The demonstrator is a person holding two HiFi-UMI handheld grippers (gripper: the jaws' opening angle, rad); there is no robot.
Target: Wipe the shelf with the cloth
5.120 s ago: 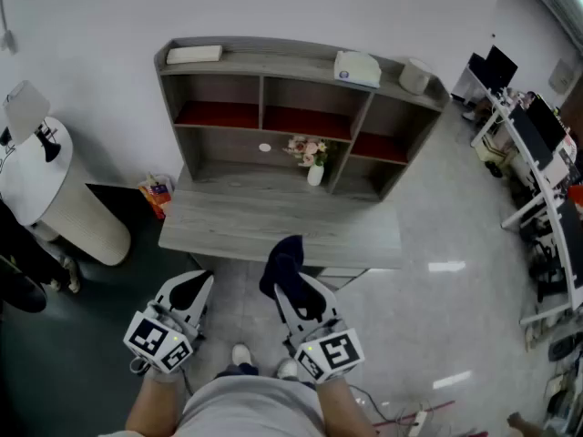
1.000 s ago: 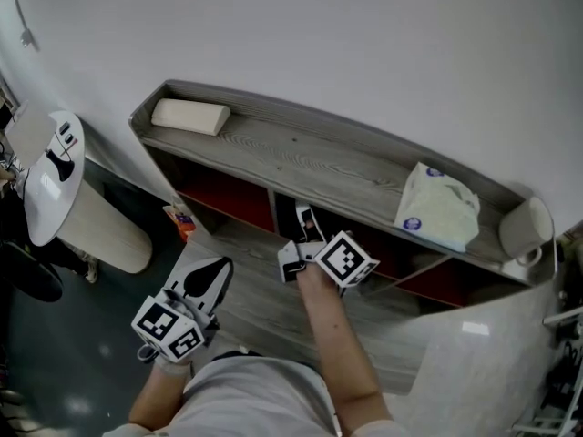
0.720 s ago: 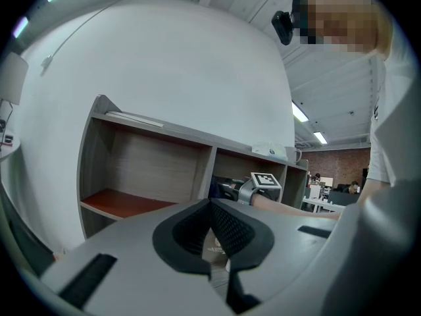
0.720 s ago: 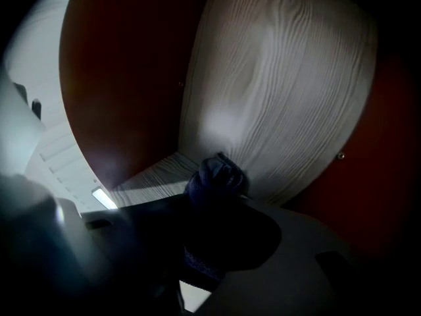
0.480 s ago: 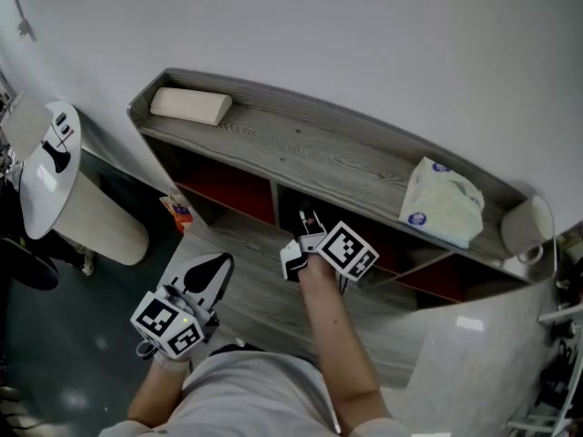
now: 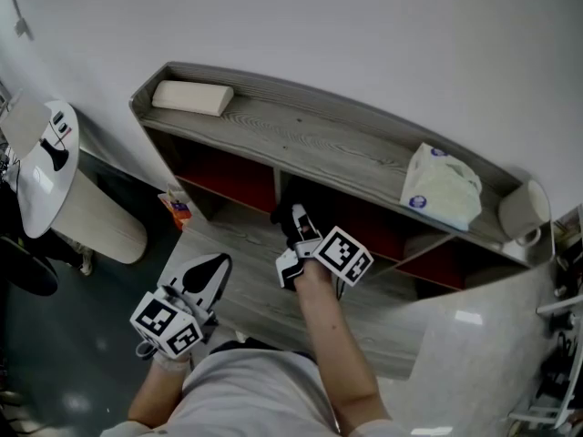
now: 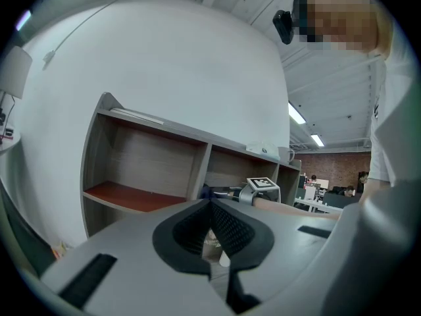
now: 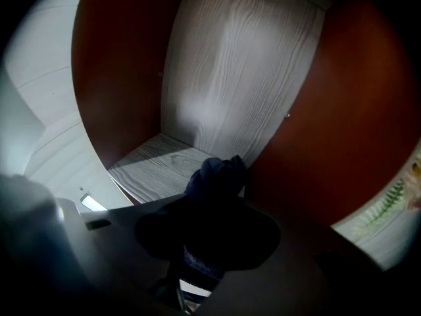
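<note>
**A:** Where is the cloth?

**B:** The dark blue cloth (image 8: pixel 217 176) is clamped in the right gripper (image 6: pixel 293 218). Its bunched end sticks out past the jaw tips, inside the middle opening of the grey shelf (image 6: pixel 310 144).

**A:** Is it touching the wood?

**B:** I cannot tell. The right gripper view shows it in front of a corner where grey boards meet a red one.

**A:** And the other side?

**B:** The left gripper (image 6: pixel 209 267) hangs near the person, left of the right one and well apart from the shelf. Its 2 jaws are pressed together with nothing between them.

**A:** Anything on top?

**B:** 3 things: a beige block (image 6: pixel 191 96) at far left, then a white packet (image 6: pixel 442 188) and a pale mug (image 6: pixel 519 212) at right.
</note>
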